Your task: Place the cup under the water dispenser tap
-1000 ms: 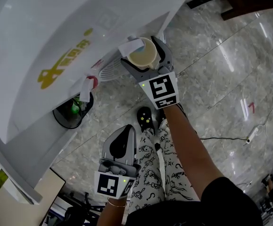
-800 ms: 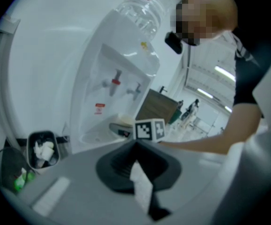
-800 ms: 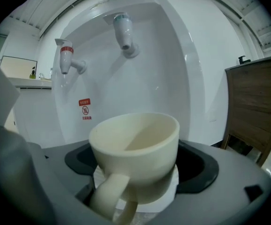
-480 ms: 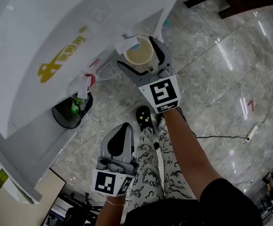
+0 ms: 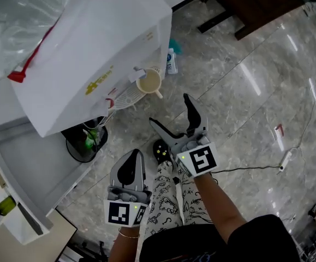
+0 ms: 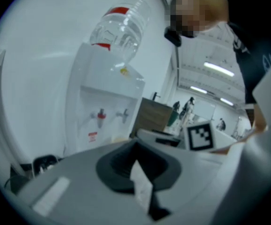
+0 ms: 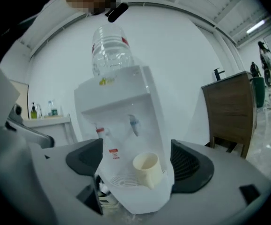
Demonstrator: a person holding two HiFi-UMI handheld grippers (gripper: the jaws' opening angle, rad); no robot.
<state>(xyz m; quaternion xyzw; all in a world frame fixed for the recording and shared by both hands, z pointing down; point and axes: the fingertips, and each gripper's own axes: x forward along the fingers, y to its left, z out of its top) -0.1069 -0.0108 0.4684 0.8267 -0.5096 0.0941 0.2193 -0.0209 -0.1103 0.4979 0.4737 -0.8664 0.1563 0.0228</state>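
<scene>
right claw (image 5: 170, 111): jaws spread wide, nothing between the pads; held above the floor, near the cup but not touching it.
right marker cube (image 5: 201, 160): at the rear of the right claw, black-and-white square facing up.
left claw (image 5: 130, 168): jaws pressed together, holding nothing; held low, beside the person's leg, well apart from the cup.
left marker cube (image 5: 124, 213): at the rear of the left claw.
cup (image 5: 148, 82): cream mug, upright and open-topped, handle towards the right claw; it stands on the drip tray, directly below the blue tap.
drip tray (image 5: 126, 94): white, rounded, slotted grille projecting from the dispenser front; the cup sits at its right end.
blue tap (image 7: 133, 123): right-hand outlet of the pair, above the cup.
red tap (image 7: 99, 131): left-hand outlet, nothing beneath it.
water dispenser (image 5: 92, 48): white floor-standing cabinet, yellow logo (image 5: 100, 81) on its upper front.
water bottle (image 7: 108, 48): clear, with a red band, inverted on top of the dispenser.
black bin (image 5: 84, 141): round, on the floor beside the dispenser; something green lies inside.
small bottle (image 5: 171, 59): white and blue, on the floor at the dispenser's far side.
wooden cabinet (image 5: 245, 4): dark brown, on legs, beyond the dispenser.
floor (image 5: 245, 91): glossy grey marble; a thin cable (image 5: 250, 168) runs across it.
person: patterned trousers (image 5: 168, 192) and a dark shoe (image 5: 162, 148) between the two claws.
</scene>
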